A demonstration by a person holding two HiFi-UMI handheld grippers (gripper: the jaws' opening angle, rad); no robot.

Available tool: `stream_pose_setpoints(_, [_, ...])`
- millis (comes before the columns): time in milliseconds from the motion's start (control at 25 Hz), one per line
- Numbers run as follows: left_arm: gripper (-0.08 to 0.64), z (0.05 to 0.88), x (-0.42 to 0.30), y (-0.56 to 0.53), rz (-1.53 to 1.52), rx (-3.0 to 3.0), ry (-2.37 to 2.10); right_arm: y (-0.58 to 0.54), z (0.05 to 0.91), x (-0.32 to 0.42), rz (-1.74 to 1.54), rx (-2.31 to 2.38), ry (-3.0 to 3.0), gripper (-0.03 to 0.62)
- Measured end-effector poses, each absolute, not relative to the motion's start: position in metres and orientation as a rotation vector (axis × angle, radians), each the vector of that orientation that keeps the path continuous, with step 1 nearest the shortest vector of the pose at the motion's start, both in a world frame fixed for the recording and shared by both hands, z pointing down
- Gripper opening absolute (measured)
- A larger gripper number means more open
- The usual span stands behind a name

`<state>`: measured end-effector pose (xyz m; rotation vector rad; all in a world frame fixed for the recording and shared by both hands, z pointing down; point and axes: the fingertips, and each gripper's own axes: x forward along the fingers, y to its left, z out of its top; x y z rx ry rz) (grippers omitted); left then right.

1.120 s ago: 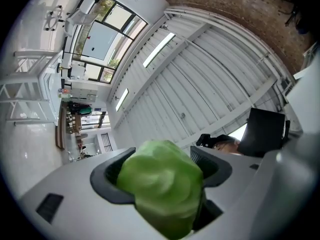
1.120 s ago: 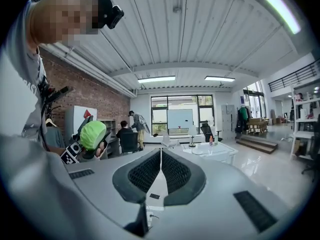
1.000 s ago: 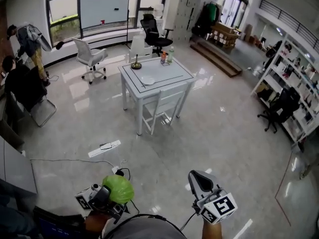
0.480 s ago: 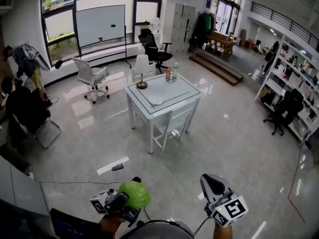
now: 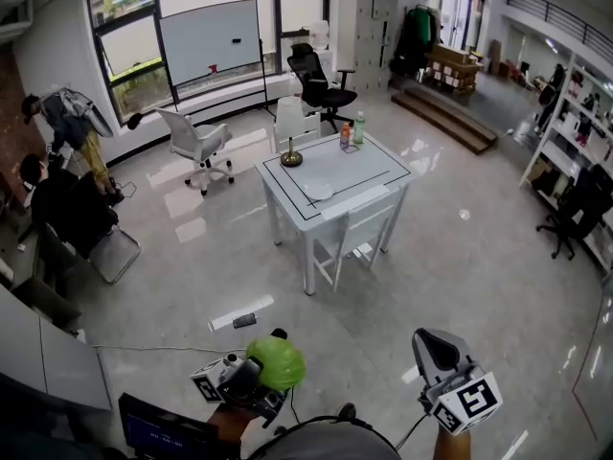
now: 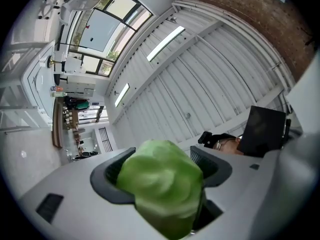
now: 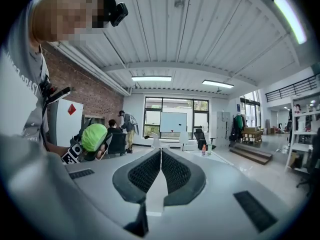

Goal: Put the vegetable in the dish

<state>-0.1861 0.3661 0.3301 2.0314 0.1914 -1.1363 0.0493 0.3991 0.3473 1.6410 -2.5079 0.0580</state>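
Observation:
A green leafy vegetable [image 5: 277,363] like a small cabbage is clamped in my left gripper [image 5: 251,379] at the bottom of the head view. In the left gripper view the vegetable [image 6: 161,183] fills the space between the jaws of the left gripper [image 6: 162,171]. My right gripper [image 5: 438,349] is held up at the lower right, and its jaws [image 7: 161,171] are pressed together with nothing in them. It also sees the vegetable [image 7: 94,136] off to its left. A pale dish [image 5: 319,191] lies on the white table [image 5: 374,179] several metres ahead.
A white chair [image 5: 352,235] is tucked at the table's near side. Two bottles [image 5: 351,130] and a brass stand [image 5: 290,157] sit on the table. Office chairs [image 5: 196,141], seated and standing people [image 5: 57,195] at the left, a cable and small object [image 5: 244,320] on the floor.
The table has come closer and shifted right in the head view as the person walks toward it. Both grippers keep their hold and position near the body.

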Motion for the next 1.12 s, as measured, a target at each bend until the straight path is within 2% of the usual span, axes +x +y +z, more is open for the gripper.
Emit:
stream_pose_setpoints(440, [0.350, 0.322, -0.084, 0.338, -1.232, 1.987, 0.149, 0.362, 0.348, 0.148, 0.042, 1.547, -2.591, 0.008])
stream_pose_setpoints(840, [0.350, 0.329, -0.054, 0.303, -1.215, 2.013, 0.120, 0.335, 0.363, 0.193, 0.082, 1.585, -2.570, 0.008])
stream_pose_setpoints(1120, [0.350, 0.328, -0.059, 0.245, -1.203, 1.987, 0.101, 0.283, 0.356, 0.184, 0.081, 1.575, -2.570, 0.008])
